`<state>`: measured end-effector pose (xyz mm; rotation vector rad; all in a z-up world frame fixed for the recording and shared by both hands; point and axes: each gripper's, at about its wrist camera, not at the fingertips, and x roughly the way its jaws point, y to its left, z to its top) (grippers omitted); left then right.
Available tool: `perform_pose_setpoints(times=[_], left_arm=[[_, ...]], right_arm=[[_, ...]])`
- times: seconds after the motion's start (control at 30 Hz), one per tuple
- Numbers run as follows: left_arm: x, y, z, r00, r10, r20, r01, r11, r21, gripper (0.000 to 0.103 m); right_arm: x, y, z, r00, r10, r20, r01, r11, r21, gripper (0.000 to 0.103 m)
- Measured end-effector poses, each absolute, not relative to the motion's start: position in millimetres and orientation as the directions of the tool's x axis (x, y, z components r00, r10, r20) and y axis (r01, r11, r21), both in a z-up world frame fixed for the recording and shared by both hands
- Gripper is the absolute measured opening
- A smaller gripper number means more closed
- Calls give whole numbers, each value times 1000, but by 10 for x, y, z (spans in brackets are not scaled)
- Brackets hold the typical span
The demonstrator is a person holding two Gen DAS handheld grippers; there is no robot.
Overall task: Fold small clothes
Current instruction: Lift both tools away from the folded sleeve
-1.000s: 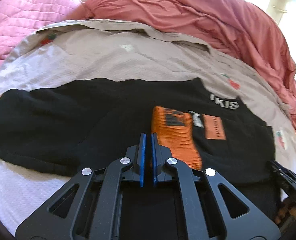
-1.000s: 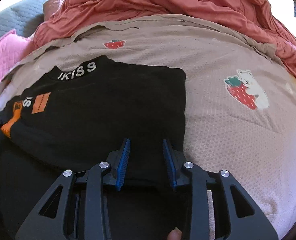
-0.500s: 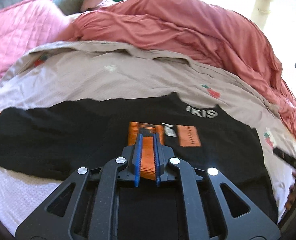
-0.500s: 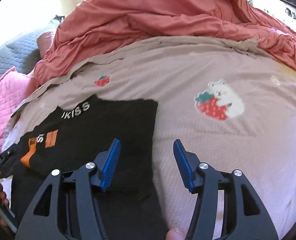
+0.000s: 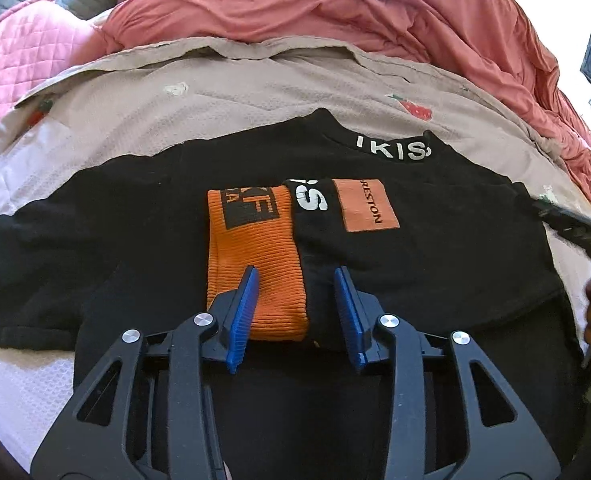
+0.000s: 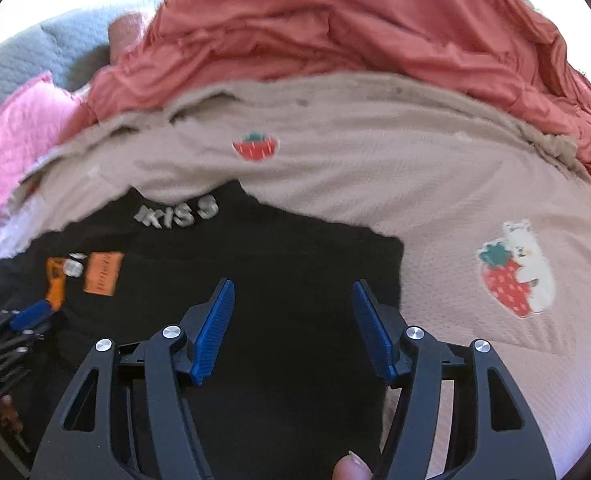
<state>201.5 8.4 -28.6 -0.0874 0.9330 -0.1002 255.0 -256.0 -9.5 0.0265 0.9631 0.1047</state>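
We see the black top [image 5: 435,248] lying flat on the beige strawberry-print sheet [image 6: 375,168], its orange cuff [image 5: 255,248] folded across the chest. The left gripper [image 5: 295,312] and right gripper [image 6: 293,328] have just been opening; nothing is clamped.

Beyond the tongs, a beige bedspread [image 6: 375,168] printed with strawberries, sunlit. Farther back, a rumpled salmon-red duvet [image 5: 355,12]. Far left, a pink quilted cover [image 5: 19,76] against grey quilted padding [image 6: 27,64]. Bright daylight behind.
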Motion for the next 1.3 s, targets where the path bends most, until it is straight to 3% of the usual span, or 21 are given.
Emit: perform_pose_setpoints(times=[0.07,0.37,0.5,0.67,1.17,1.3], left_arm=[[2011,90,-294,589,-123,-799,47,992,-118,33],[2004,105,-278,587,-133,-799,37,990,-138,35],[1949,88,-161,599,-141,-788,44,989,-144,50],[1854,51,-69,610,-112,-785,43,993,-108,59],[1791,-115,-200,579,-97,-810,94,994,-51,59],[1842,-31,-339,534,-135,-835,71,991,-115,60]], right_arm=[[2626,-2586,-272,503,89,-860,-61,996,67,60],[2496,-2552,-160,535,100,-839,-65,995,77,64],[2275,-2618,-16,559,152,-815,-70,988,137,68],[2023,-2613,53,564,194,-803,-92,981,172,68],[1722,-2408,-24,536,206,-819,-142,978,153,69],[1767,-2474,-168,485,225,-845,-102,974,201,69]])
